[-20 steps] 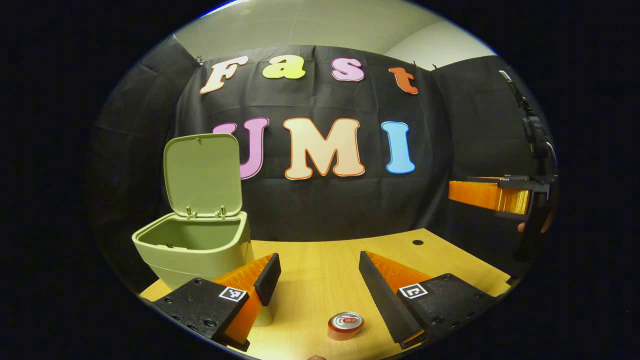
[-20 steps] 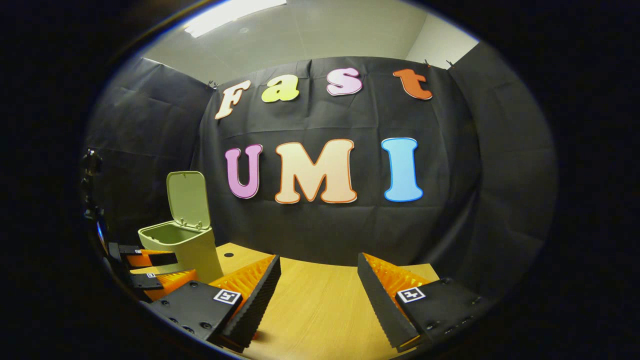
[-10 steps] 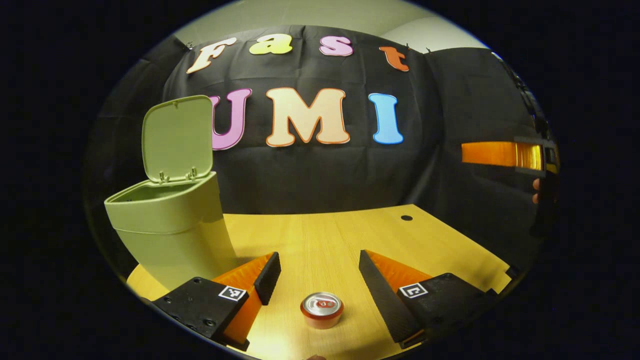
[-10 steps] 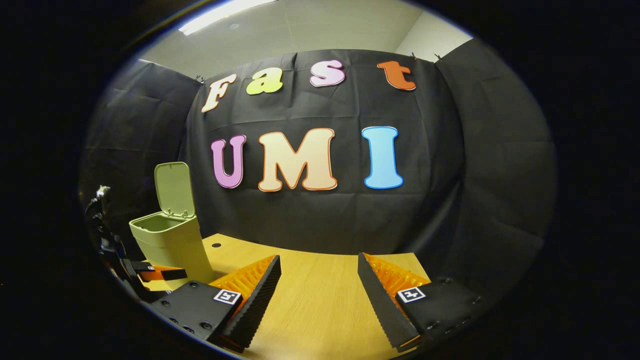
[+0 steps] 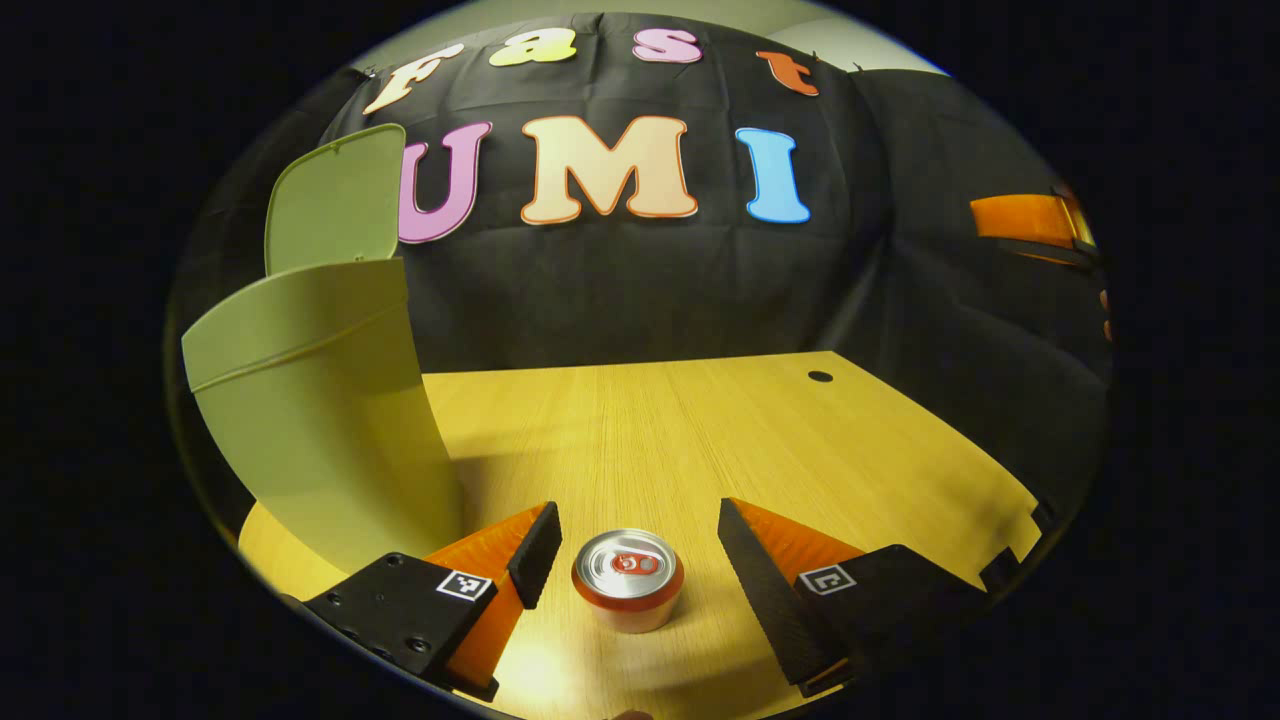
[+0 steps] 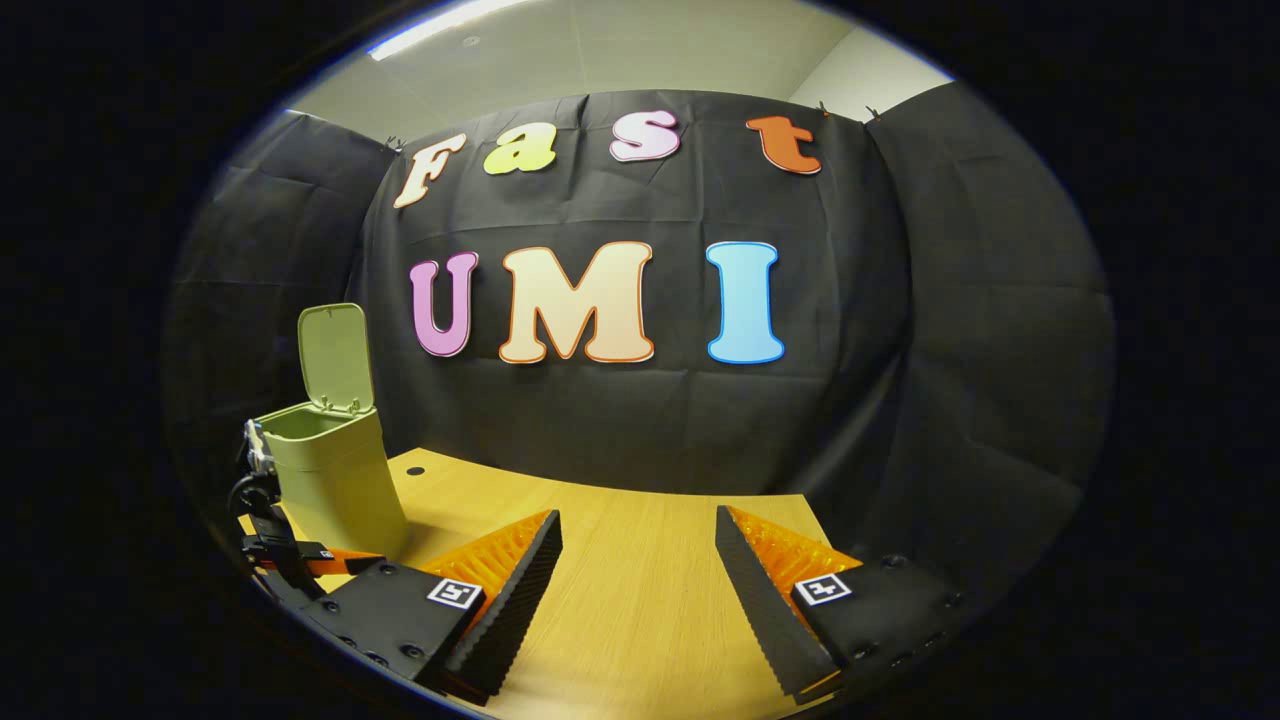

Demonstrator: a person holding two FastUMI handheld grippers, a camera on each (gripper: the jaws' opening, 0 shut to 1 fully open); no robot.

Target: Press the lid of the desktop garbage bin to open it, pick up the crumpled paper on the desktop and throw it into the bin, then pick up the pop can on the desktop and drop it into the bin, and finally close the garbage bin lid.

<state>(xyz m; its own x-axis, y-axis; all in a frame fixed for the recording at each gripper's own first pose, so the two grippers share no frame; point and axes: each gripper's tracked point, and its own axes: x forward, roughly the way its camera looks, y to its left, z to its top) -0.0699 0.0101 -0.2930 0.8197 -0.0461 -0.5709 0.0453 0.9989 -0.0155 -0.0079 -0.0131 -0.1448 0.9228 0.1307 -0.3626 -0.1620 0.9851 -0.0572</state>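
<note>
On the table (image 5: 700,420), one can (image 5: 628,578) stood upright between the spread fingers of the left tool (image 5: 636,545), touched by neither. One bin (image 5: 310,400) was set near the table's left edge, just beside the left finger, its lid (image 5: 335,195) raised. Bare tabletop lay open ahead, as far as the back edge. The right tool (image 6: 638,545) was held open over bare wood, well apart from the bin.

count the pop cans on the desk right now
1. The pop can stands upright on the desk, between the open fingers of the left gripper, right of the bin. More could be hidden.
</note>
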